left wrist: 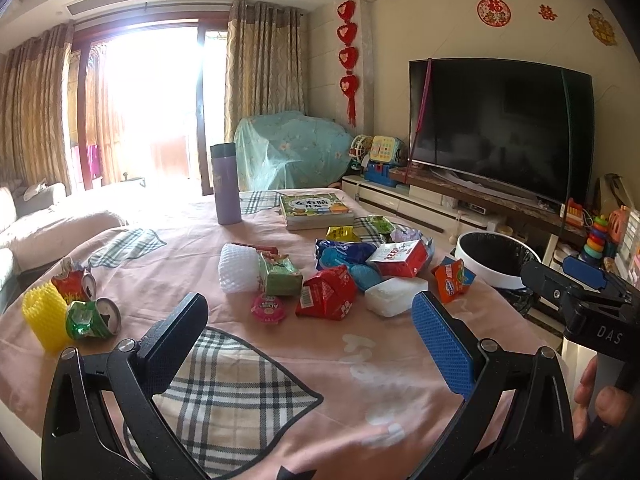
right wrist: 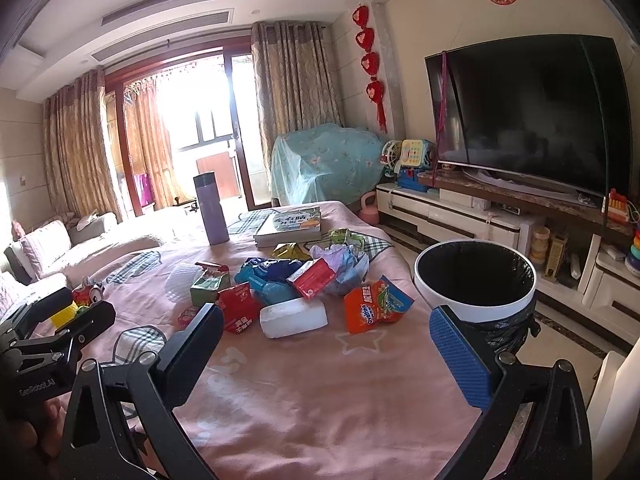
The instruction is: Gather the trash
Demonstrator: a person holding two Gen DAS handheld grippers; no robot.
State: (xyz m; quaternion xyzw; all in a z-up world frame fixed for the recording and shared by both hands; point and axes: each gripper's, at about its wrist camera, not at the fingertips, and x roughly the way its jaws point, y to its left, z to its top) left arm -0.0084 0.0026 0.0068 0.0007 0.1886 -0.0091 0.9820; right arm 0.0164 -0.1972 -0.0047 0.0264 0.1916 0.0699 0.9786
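I see a pink-clothed tabletop (right wrist: 304, 392) filling most of both views, with a white bin (right wrist: 475, 280) lined in black just off its right edge. My left gripper (left wrist: 310, 344) hangs over the near cloth with its jaws spread wide and nothing between them; my right gripper (right wrist: 326, 356) is likewise wide open (the bin's rim sits just behind its blue pad). The trash pile (right wrist: 296, 284) lies ahead of both grippers, well apart from them. Nearest the right gripper are a white foam block (right wrist: 294, 316) and an orange snack bag (right wrist: 374, 308). Far left, a yellow mesh sleeve (left wrist: 42, 314) stands beside crushed cans (left wrist: 94, 318).
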